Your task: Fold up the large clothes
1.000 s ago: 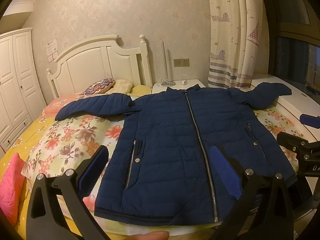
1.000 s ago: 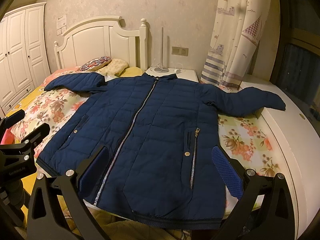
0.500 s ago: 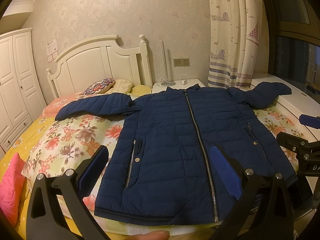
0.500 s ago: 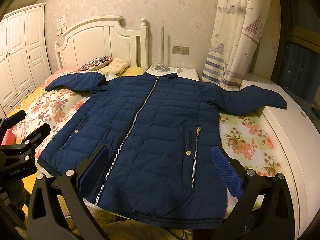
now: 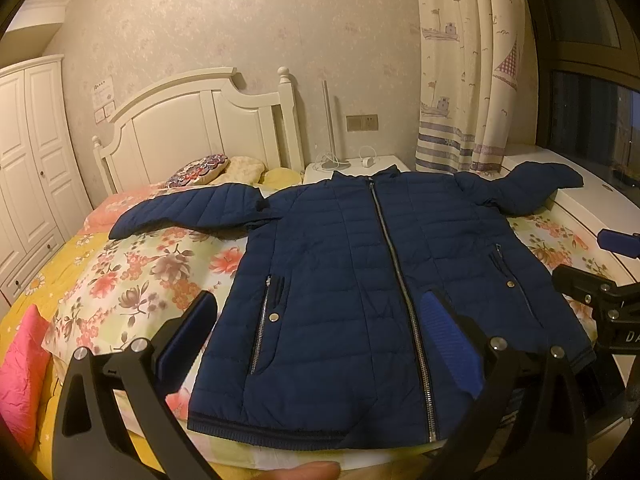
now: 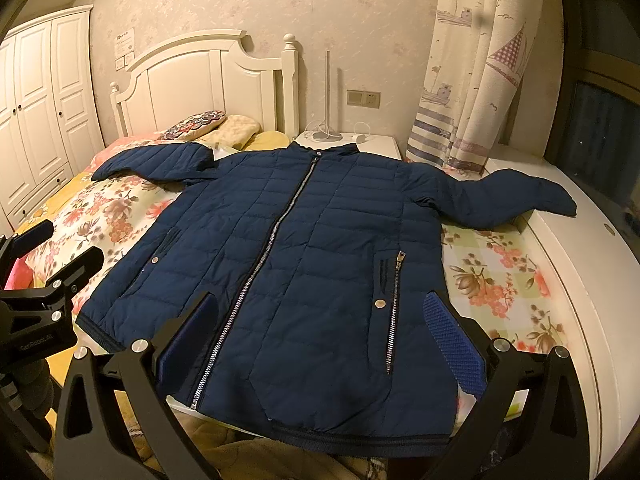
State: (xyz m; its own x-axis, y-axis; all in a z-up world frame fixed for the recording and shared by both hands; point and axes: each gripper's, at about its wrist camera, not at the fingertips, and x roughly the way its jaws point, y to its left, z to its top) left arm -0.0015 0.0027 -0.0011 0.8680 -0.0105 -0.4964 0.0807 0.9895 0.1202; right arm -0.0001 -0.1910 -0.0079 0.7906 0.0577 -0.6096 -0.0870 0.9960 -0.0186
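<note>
Jacket-folding has not started: the left gripper (image 5: 316, 344) hangs with its jaws spread wide and nothing between them, and the right gripper (image 6: 320, 340) is the same, wide and empty, both poised above the hem end of the navy quilted jacket (image 6: 304, 264). From either gripper the jacket lies straight ahead and below, spread front-up and zipped. Its long axis, marked by the zipper (image 5: 394, 280), runs away from the grippers toward the white headboard (image 5: 200, 120). Each sleeve sticks out sideways: the left sleeve (image 5: 192, 210) is nearer the left gripper, the right sleeve (image 6: 508, 200) nearer the right, so each hand likely takes its own side. Under the jacket is a floral bedspread (image 5: 132, 272); pillows (image 6: 208, 124) sit below the headboard, a nightstand (image 6: 360, 140) and sailboat curtain (image 6: 472, 80) stand to its right, a wardrobe (image 6: 44, 112) to its left.
</note>
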